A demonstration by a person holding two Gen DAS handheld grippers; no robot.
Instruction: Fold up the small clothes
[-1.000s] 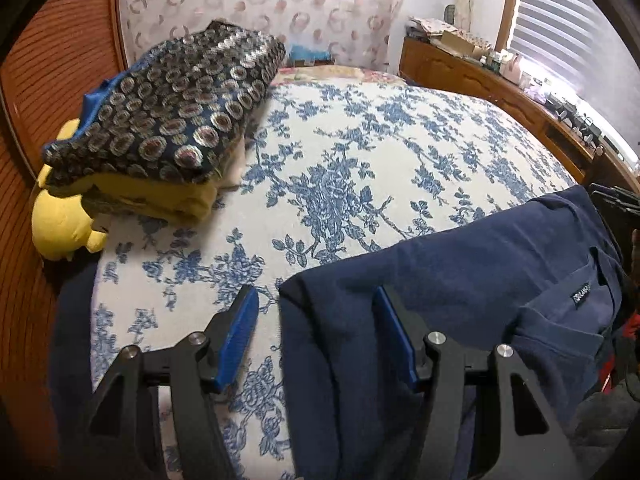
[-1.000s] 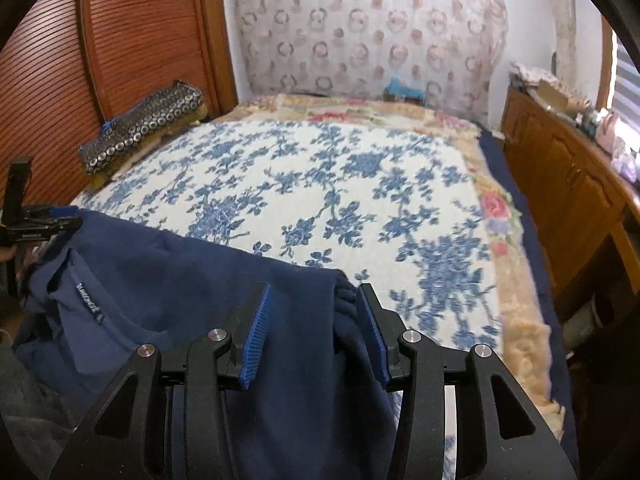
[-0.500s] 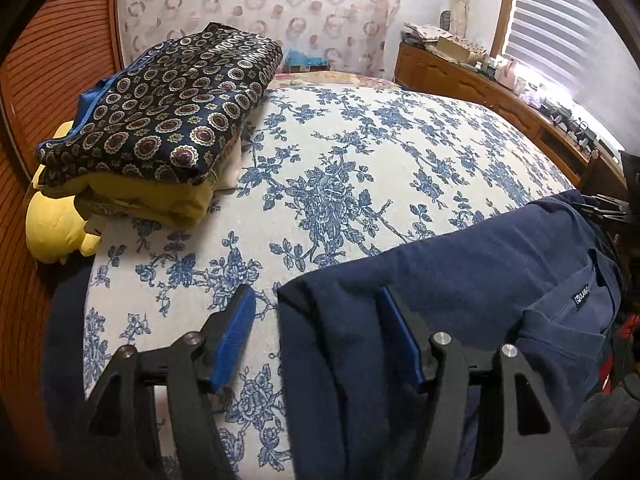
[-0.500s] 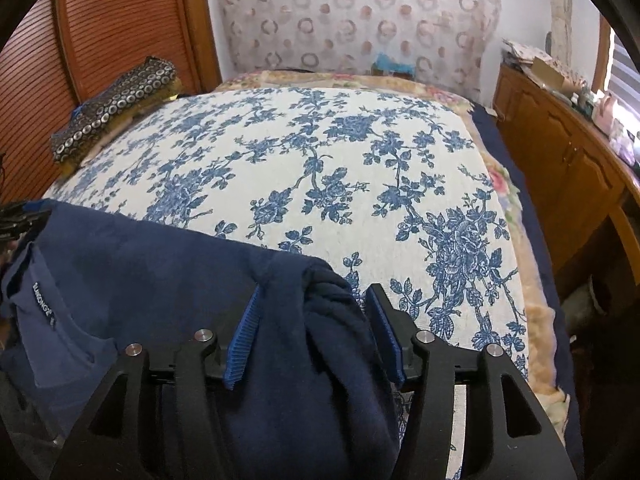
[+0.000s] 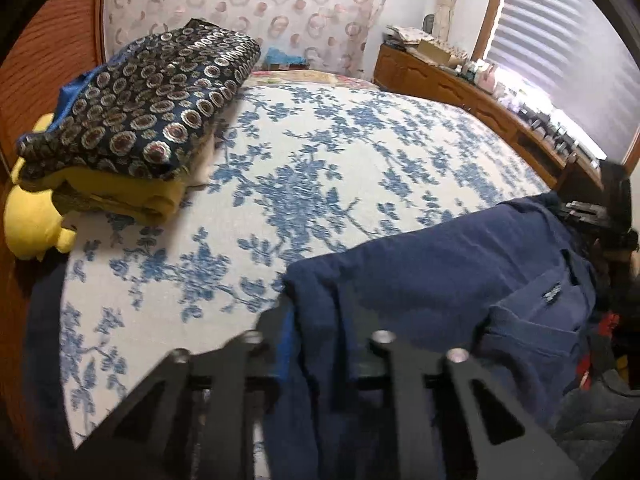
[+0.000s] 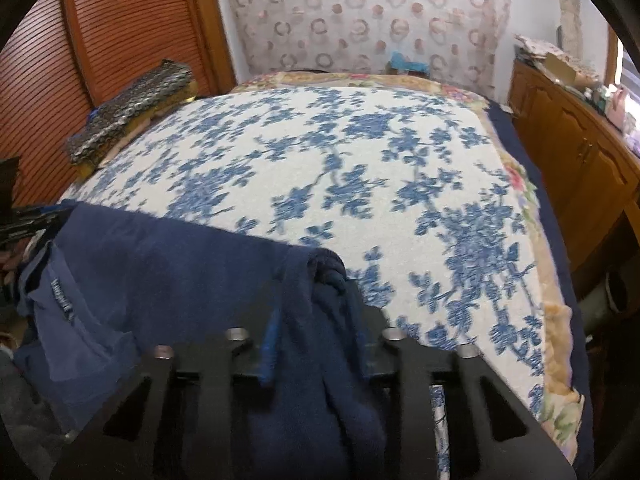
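Observation:
A navy blue garment (image 5: 432, 280) with a small label lies across the near edge of the bed. In the left wrist view my left gripper (image 5: 316, 320) has its jaws closing on the garment's left corner, and the fabric is bunched between the pads. In the right wrist view my right gripper (image 6: 316, 312) has its jaws closing on the garment (image 6: 168, 272) at its right corner, where cloth is gathered in a lump between the fingers. Each gripper shows at the far edge of the other's view.
The bed (image 5: 360, 160) carries a white cover with blue flowers. A stack of folded clothes (image 5: 144, 120) under a dark patterned one sits at the left, by a yellow plush toy (image 5: 32, 220). A wooden cabinet (image 6: 572, 152) runs along the right side.
Both grippers went from open around the garment's corners to closed on them. The fabric is now pinched and bunched between each pair of fingers.

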